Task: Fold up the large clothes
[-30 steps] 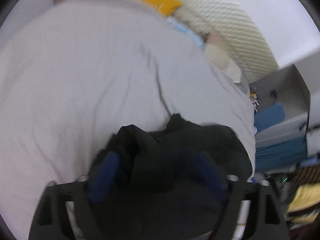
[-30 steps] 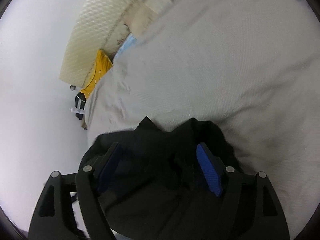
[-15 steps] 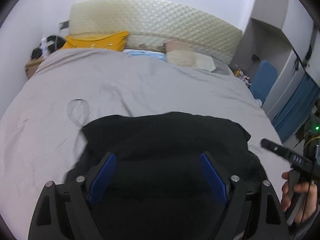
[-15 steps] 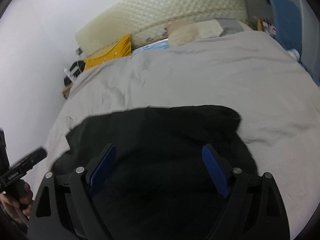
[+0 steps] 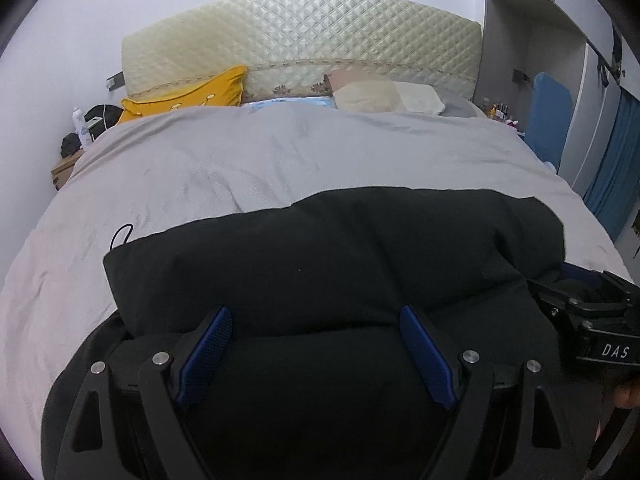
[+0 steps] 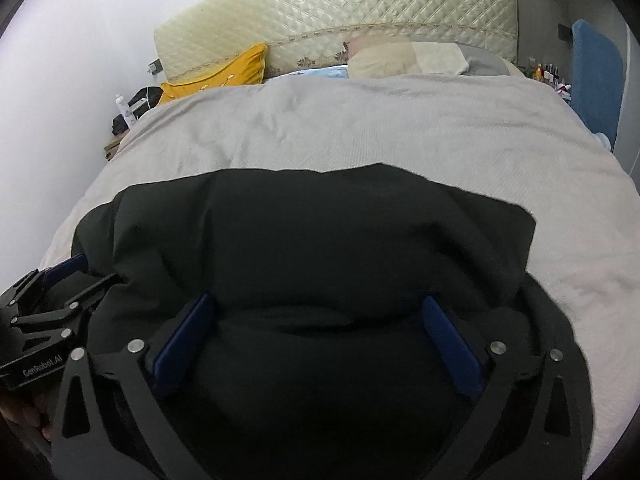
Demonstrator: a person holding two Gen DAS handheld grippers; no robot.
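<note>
A large black garment (image 5: 328,256) lies folded over on the grey bedcover (image 5: 248,160), near the foot of the bed. It also fills the lower half of the right wrist view (image 6: 320,248). My left gripper (image 5: 316,316) is open, its blue pads spread over the garment's near part. My right gripper (image 6: 316,308) is open too, just above the cloth. The right gripper also shows at the left wrist view's right edge (image 5: 588,300). The left gripper shows at the right wrist view's left edge (image 6: 52,292).
A quilted cream headboard (image 5: 304,52) stands at the far end, with a yellow cushion (image 5: 188,96) and pale pillows (image 5: 384,96) before it. A bedside table with a bottle (image 5: 82,128) is at the far left. A blue chair (image 5: 548,120) and wardrobe are at the right.
Both grippers have swung from looking down at a bunched garment to facing the headboard. The garment now lies spread out flatter and wider across the bed.
</note>
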